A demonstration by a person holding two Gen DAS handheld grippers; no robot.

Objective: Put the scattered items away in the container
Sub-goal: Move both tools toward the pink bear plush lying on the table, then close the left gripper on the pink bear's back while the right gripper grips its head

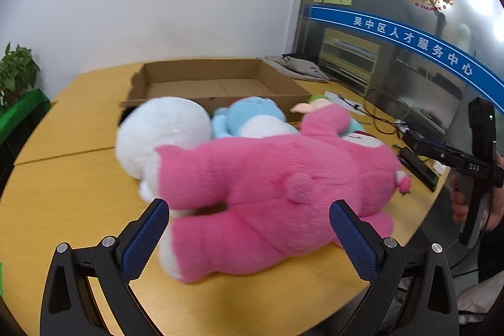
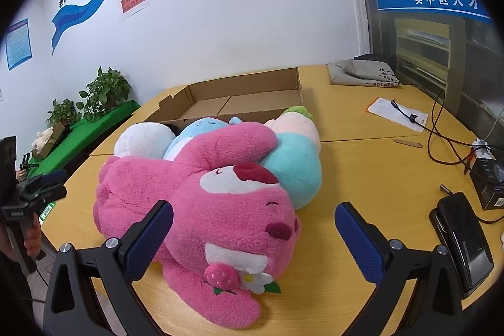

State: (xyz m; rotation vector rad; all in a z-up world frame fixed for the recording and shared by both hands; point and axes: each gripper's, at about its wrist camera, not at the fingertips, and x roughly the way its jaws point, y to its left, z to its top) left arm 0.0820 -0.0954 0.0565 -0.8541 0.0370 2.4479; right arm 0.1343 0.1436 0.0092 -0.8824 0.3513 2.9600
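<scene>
Even, bright indoor light fills both views, with only soft shadows under the pink plush (image 1: 267,197) on the bench (image 1: 78,178). Strong fisheye bending curves the walls and leaves black corners. The left wrist view shows motion blur on the plush, and the far right glass wall (image 1: 393,37) looks hazy with reflections.

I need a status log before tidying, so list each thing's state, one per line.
Cardboard box: open, empty.
Pink plush bear: lying on table, outside box.
White plush: on table.
Blue plush: on table.
Left gripper: open.
Right gripper: open.
</scene>
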